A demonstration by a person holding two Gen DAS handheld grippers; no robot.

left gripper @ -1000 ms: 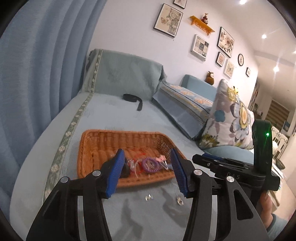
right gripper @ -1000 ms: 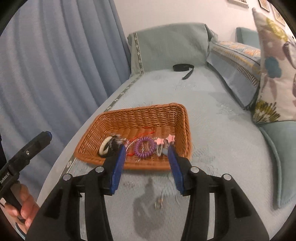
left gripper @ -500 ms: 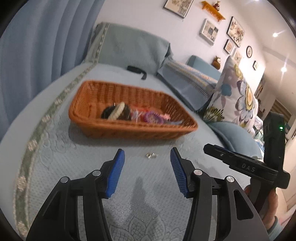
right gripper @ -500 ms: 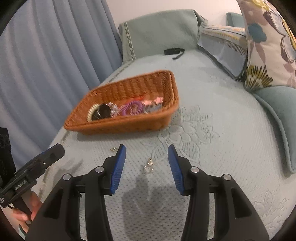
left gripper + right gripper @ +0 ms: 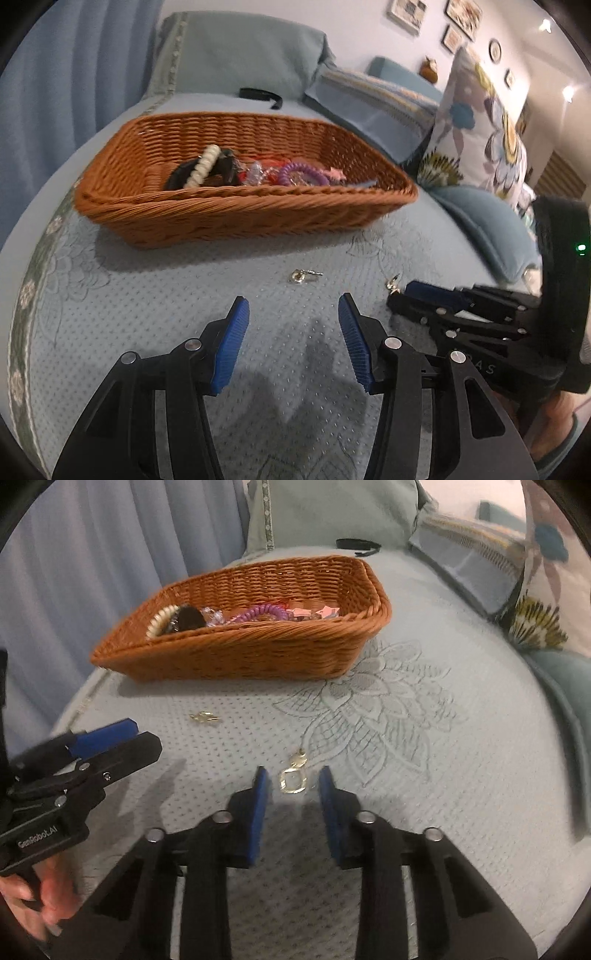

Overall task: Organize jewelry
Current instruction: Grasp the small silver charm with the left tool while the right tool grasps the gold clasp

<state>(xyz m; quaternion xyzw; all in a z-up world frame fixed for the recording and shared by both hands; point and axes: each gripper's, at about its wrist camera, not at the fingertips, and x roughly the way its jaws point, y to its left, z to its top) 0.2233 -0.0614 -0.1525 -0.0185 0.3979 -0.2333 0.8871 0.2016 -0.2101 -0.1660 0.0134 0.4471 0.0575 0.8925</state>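
A brown wicker basket (image 5: pixel 236 210) (image 5: pixel 258 653) sits on the blue-grey bedspread and holds hair ties, a pearl band and a purple coil tie (image 5: pixel 303 174). Two small gold earrings lie loose on the spread in front of it. My right gripper (image 5: pixel 291 781) is open, low over the spread, with its blue pads on either side of one gold earring (image 5: pixel 294 780), not closed on it. My left gripper (image 5: pixel 293 314) is open and empty, just short of the other earring (image 5: pixel 301 275), which also shows in the right wrist view (image 5: pixel 205 717).
A floral cushion (image 5: pixel 484 122) and a folded striped blanket (image 5: pixel 373 103) lie to the right. A black strap (image 5: pixel 260 94) lies beyond the basket. Blue curtains (image 5: pixel 92 554) hang at the left edge of the bed.
Both grippers have dropped low and pulled back from over the basket to the spread in front. The right jaws have narrowed around one earring. The left stays wide open.
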